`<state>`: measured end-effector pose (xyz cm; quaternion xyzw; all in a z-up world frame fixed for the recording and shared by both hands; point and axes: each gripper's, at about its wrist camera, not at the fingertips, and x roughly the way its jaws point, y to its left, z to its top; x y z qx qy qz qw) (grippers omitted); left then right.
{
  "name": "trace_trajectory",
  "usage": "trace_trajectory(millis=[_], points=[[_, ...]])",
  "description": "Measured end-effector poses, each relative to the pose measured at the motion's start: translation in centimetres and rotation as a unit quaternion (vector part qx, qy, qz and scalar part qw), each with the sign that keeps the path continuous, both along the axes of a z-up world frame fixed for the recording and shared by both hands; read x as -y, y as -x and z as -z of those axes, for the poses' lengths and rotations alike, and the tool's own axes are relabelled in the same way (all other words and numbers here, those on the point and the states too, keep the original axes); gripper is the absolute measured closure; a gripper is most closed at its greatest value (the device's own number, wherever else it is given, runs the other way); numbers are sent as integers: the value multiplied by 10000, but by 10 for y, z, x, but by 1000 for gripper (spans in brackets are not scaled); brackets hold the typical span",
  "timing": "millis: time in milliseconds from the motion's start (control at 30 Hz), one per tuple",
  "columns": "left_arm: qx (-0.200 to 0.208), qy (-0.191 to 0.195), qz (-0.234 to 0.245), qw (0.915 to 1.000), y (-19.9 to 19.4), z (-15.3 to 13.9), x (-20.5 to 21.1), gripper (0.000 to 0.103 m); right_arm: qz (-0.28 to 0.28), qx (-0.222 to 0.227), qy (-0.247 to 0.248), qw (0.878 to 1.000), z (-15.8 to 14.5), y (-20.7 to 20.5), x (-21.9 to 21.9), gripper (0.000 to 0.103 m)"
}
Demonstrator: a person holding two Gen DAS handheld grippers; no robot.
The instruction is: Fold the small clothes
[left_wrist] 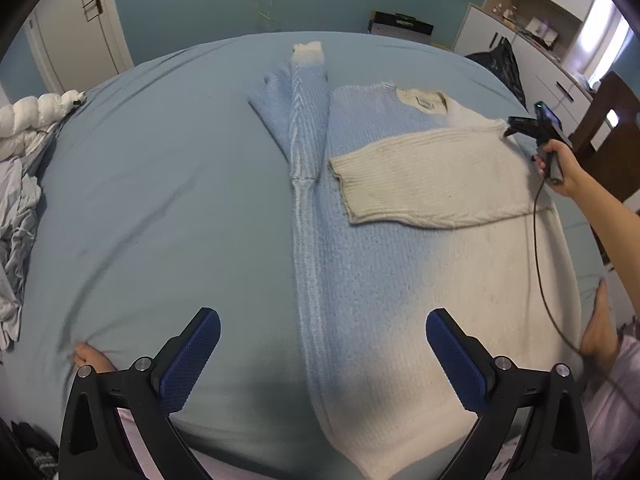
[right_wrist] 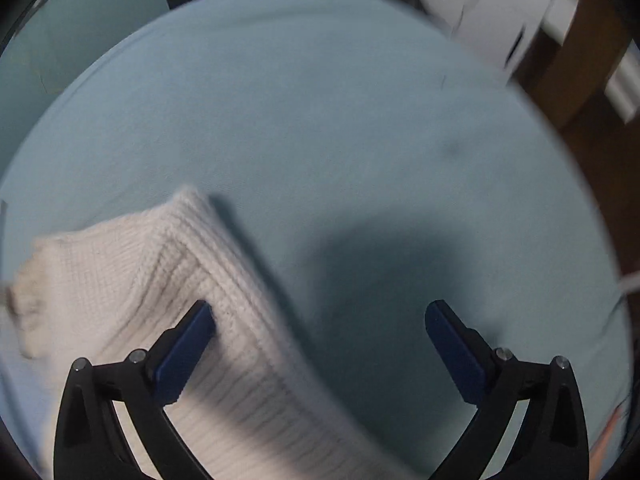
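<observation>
A knitted sweater (left_wrist: pixel 376 264), blue on its left half and cream on its right, lies flat on the blue bedsheet (left_wrist: pixel 160 184). Its blue sleeve (left_wrist: pixel 304 120) is folded along the left side, and the cream sleeve (left_wrist: pixel 432 176) is folded across the chest. My left gripper (left_wrist: pixel 323 340) hovers open above the sweater's lower left edge, holding nothing. The right gripper (left_wrist: pixel 516 126), held in a hand, sits at the sweater's right shoulder. In the right wrist view my right gripper (right_wrist: pixel 320 334) is open over the folded cream shoulder (right_wrist: pixel 172 280), whose edge lies by the left finger.
Rumpled white and grey bedding (left_wrist: pixel 24 168) is piled at the bed's left edge. A white cabinet (left_wrist: pixel 532 40), a black bag (left_wrist: pixel 500 60) and a brown chair (left_wrist: pixel 608 128) stand past the right side. The person's feet (left_wrist: pixel 598 332) rest on the near edge. A cable (left_wrist: pixel 538 248) trails across the sweater.
</observation>
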<state>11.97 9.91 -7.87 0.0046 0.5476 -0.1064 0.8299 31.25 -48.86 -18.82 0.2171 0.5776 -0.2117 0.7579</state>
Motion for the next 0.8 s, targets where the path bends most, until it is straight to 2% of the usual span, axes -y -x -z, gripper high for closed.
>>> trace_trajectory(millis=[33,67,167,200,233,300,333,367,433,500,567,667,767,800], points=[[-27,66,-37,10000,0,-1,-3,0,10,43,-189,9998,-4,1,1,1],[-74,167,-73,9998,2,-2,-6,0,100,442,-366,9983,-20,10,7,1],[-63,176,-89,9998,5,-4,-9,0,689,1552,-333,9849,-54,40,23,1],[0,121,-97,9999,6,-6,-10,0,934,1775,-196,9795,-62,48,28,1],[67,81,-101,9999,6,-8,-10,0,1112,1695,-59,9792,-62,50,33,1],[171,72,-119,9998,5,-12,-10,0,1156,1101,-47,9872,-45,42,39,1],[192,107,-128,9997,4,-12,-10,0,1043,728,-180,9917,-28,36,40,1],[186,143,-132,9996,3,-12,-11,0,939,541,-267,9938,-18,33,37,1],[114,144,-123,9998,1,-8,-10,0,420,-170,-265,9986,18,23,25,1],[39,126,-102,9999,1,-6,-9,0,337,199,194,9990,7,28,23,1],[37,180,-79,9998,2,-7,-10,0,99,58,401,9991,-4,30,21,1],[58,282,-24,9996,2,-9,-7,0,-39,326,777,9964,-27,54,32,1],[77,341,46,9994,4,-12,-3,0,-145,720,718,9947,-47,94,46,1],[63,373,63,9993,5,-12,-2,0,-401,750,628,9944,-50,111,48,1]])
